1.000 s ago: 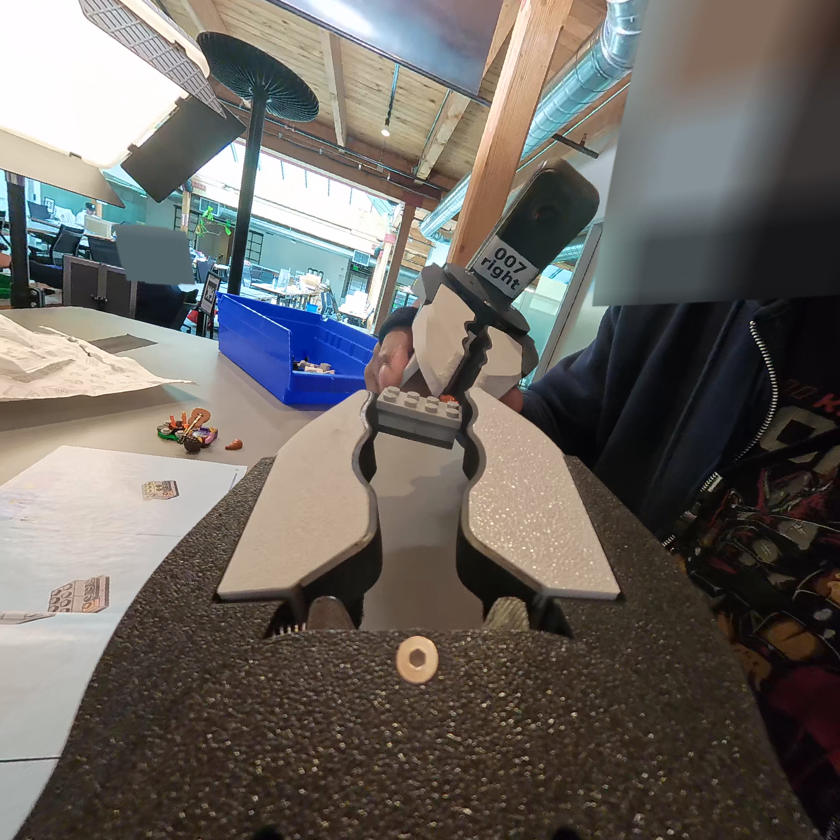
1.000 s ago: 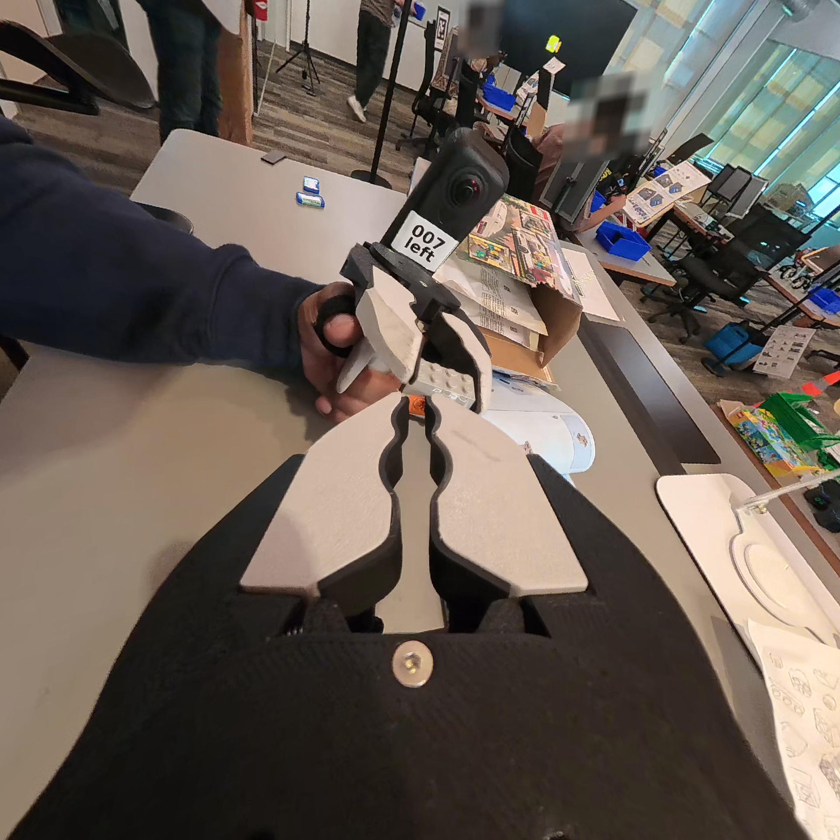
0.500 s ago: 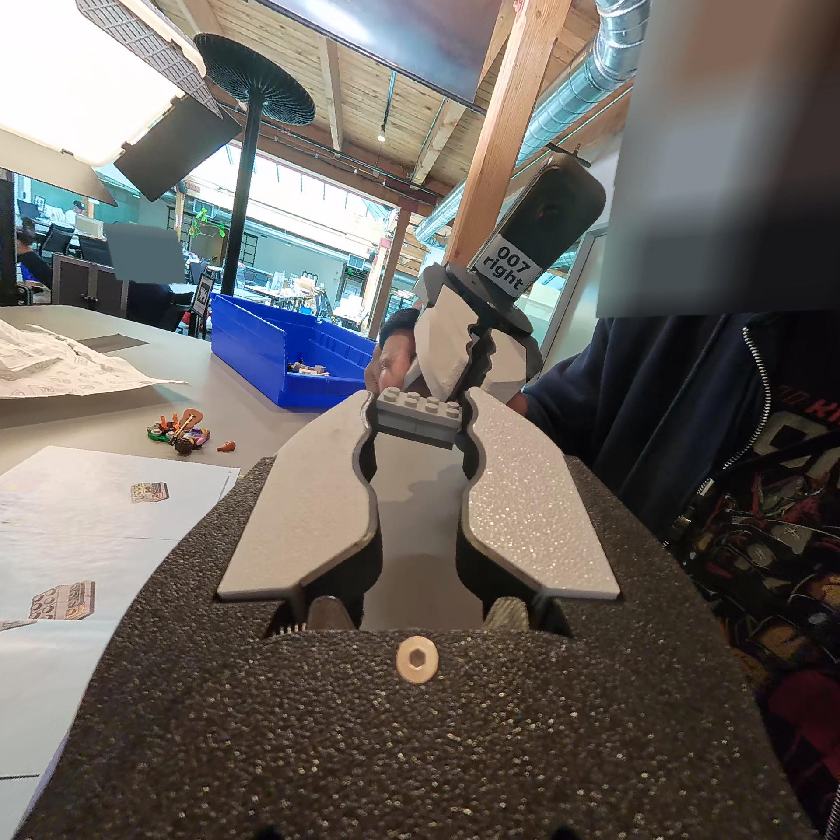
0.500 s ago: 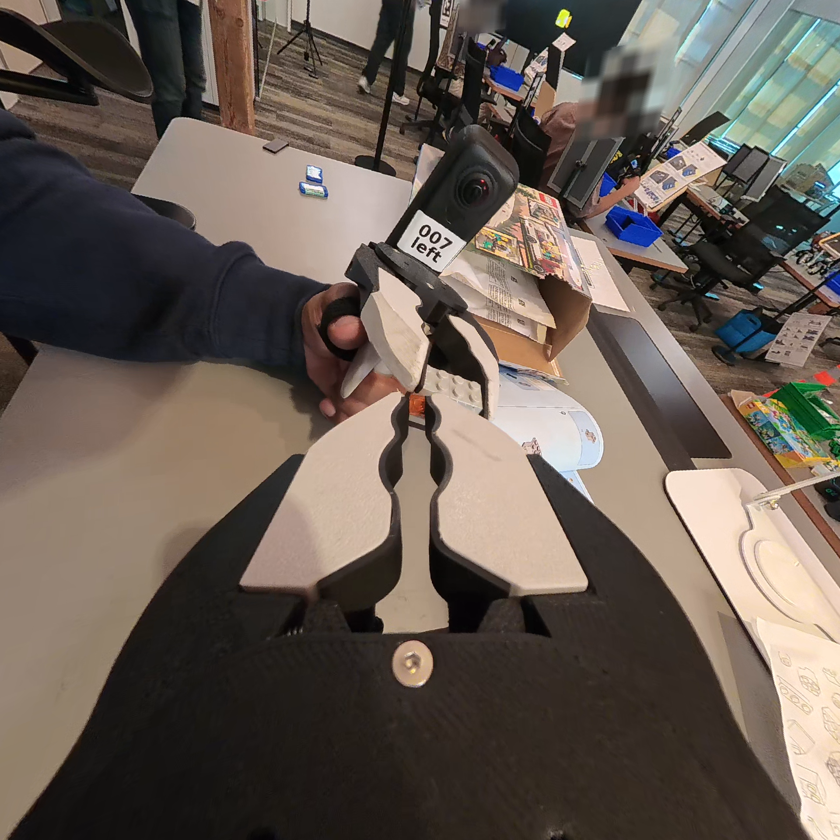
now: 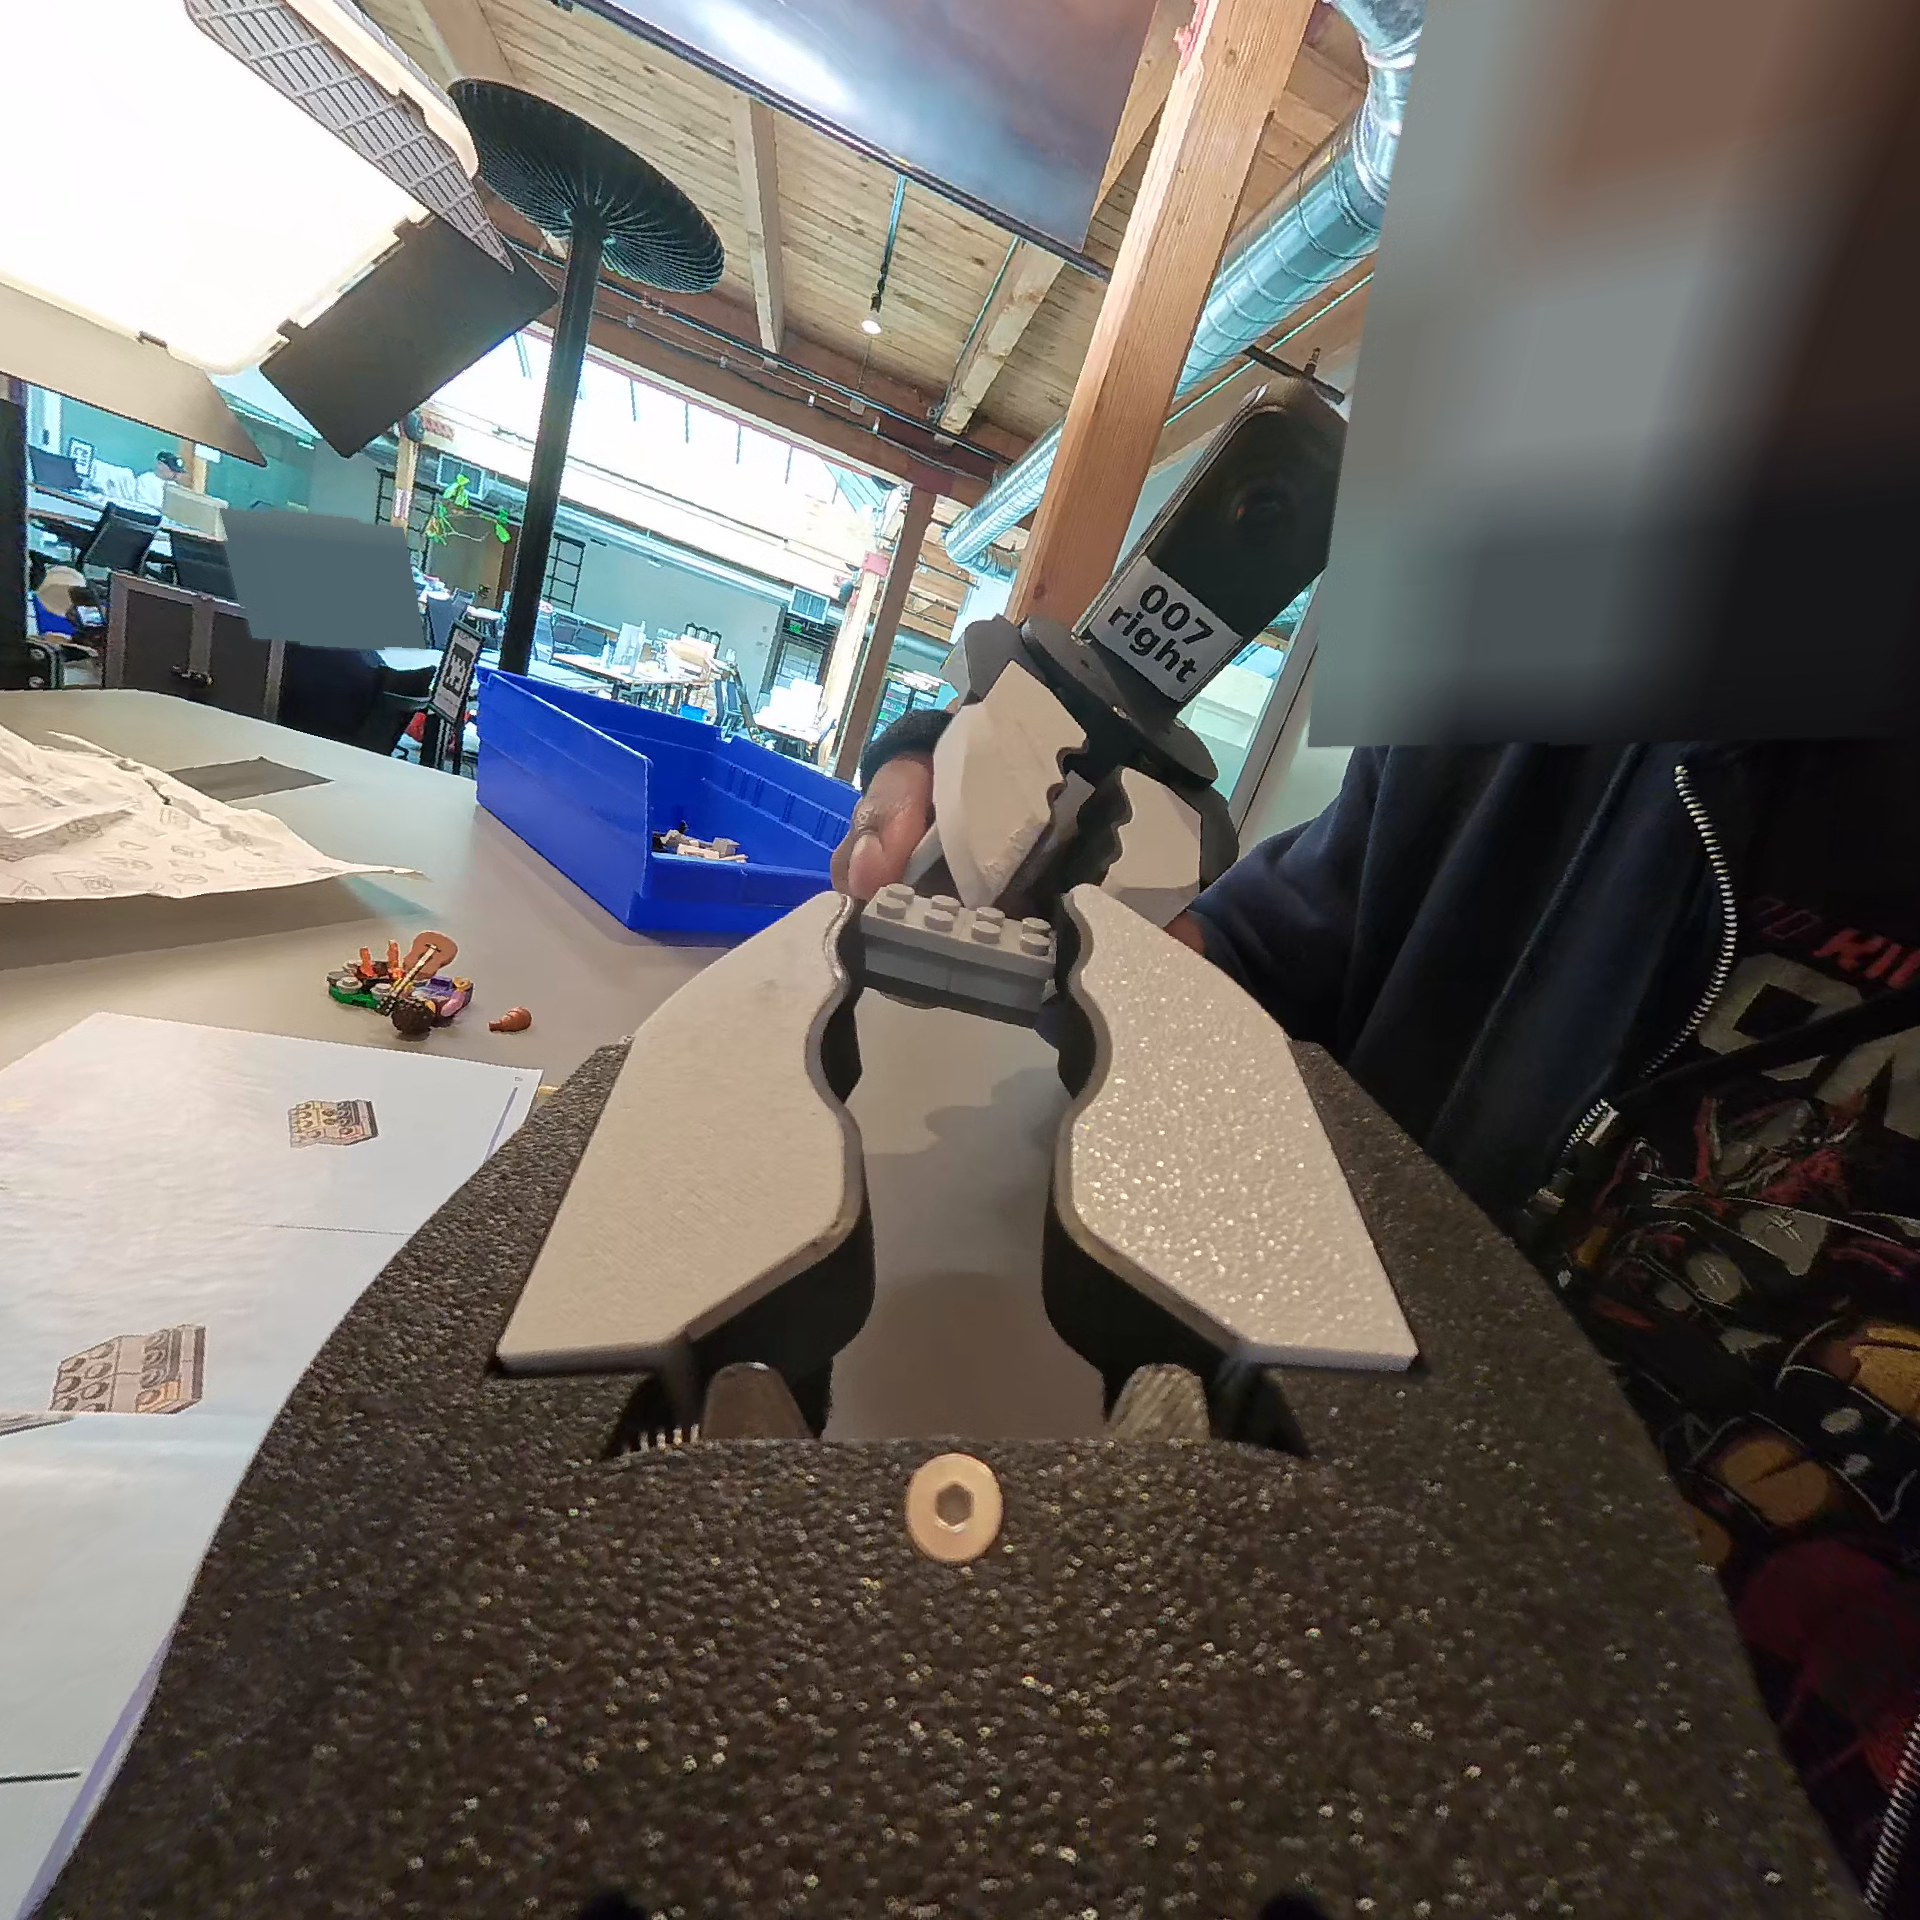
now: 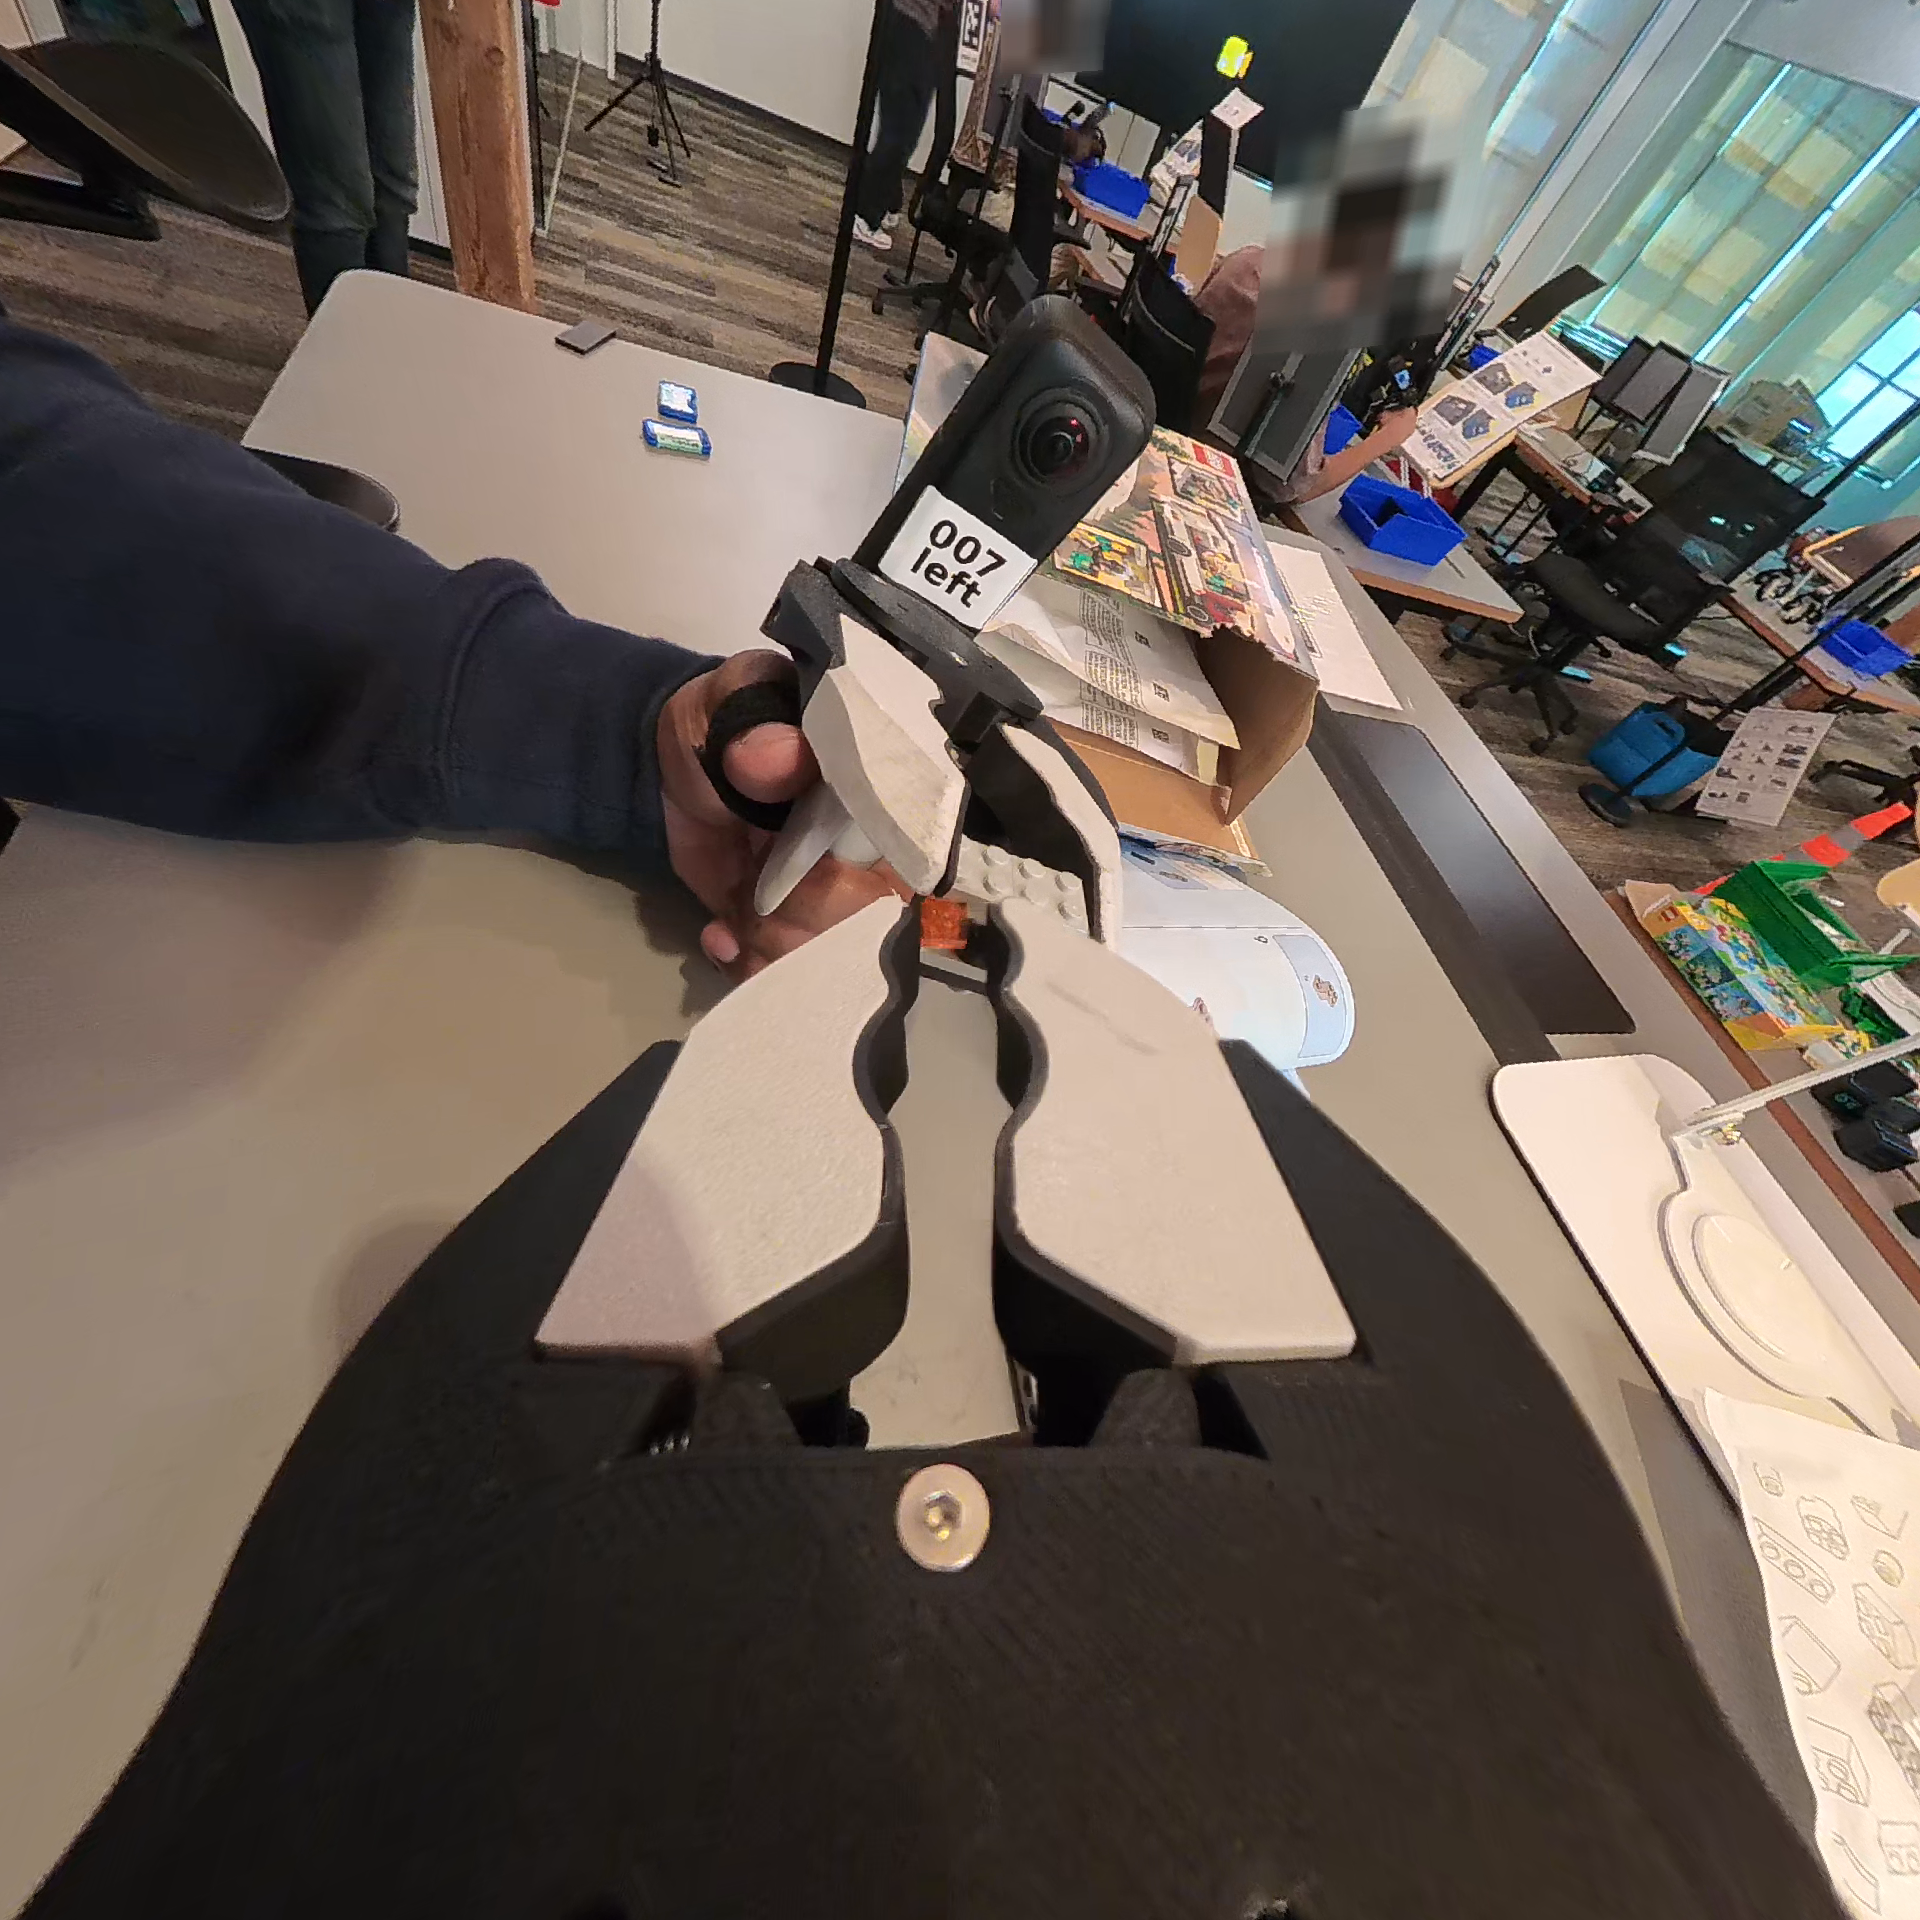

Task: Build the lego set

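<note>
My left gripper [image 5: 951,935] is shut on a grey studded brick stack [image 5: 956,951], held by its two ends above the grey table [image 5: 582,935]. The stack also shows in the right wrist view [image 6: 1023,883], between the left gripper's fingers [image 6: 894,790]. My right gripper [image 6: 951,925] meets it tip to tip. A small orange piece [image 6: 942,922] sits at the stack's near side between my right fingertips. It lies against the left pad, with a dark gap to the right pad, so the right jaws stand slightly open. In the left wrist view the right gripper [image 5: 1039,868] is just behind the stack.
A blue bin [image 5: 623,810] with a few parts stands behind. A small colourful build [image 5: 400,982] and printed sheets [image 5: 208,1164] lie on the left. A cardboard box [image 6: 1247,707], a booklet [image 6: 1247,966] and a white tray [image 6: 1662,1195] are on the right. The person's torso is close. Less than 4 cm separates the two grippers' tips. The small colourful build [image 5: 400,982] sits 25 cm or so from the ends of my left fingers.
My right jaws, earlier pinched on the orange piece, have parted a little. The left gripper keeps its hold on the grey stack, and both grippers stay close together.
</note>
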Demonstrator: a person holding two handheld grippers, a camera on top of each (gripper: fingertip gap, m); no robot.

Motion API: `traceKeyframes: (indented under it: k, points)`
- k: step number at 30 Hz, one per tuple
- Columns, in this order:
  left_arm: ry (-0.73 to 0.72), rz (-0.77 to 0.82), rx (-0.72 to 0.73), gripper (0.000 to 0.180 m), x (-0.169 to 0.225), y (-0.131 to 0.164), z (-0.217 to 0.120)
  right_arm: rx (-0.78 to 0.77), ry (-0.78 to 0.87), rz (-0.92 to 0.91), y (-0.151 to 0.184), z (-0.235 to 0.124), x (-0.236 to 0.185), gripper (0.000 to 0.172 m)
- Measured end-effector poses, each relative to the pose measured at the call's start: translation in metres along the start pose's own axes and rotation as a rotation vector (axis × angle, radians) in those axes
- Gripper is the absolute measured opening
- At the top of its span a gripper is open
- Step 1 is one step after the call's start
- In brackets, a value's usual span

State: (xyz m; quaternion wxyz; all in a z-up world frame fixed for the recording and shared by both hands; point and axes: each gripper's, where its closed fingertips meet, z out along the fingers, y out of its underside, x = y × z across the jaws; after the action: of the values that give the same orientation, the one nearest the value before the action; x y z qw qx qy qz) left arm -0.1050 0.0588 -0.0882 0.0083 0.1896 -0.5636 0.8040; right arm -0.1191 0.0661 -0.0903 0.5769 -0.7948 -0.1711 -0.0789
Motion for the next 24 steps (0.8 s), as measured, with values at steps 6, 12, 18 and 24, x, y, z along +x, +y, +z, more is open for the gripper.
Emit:
traceKeyframes:
  k: [6, 12, 18, 24]
  points:
    - [-0.001, -0.009, -0.001, 0.035, -0.0009, 0.0003, -0.0001, 0.006, 0.011, -0.009, 0.0001, -0.0009, 0.0007, 0.014]
    - [0.000, -0.032, 0.030, 0.035, -0.0021, -0.0057, -0.0040, 0.032, 0.069, -0.177, 0.0007, -0.0052, 0.0000, 0.022]
    - [0.025, -0.072, 0.040, 0.035, -0.0004, -0.0076, -0.0052, 0.052, 0.226, -0.599, 0.0012, -0.0064, -0.0057, 0.025]
    - [0.064, -0.103, 0.022, 0.035, 0.0047, -0.0040, -0.0020, 0.076, 0.313, -0.714, -0.0052, -0.0051, -0.0066, 0.025]
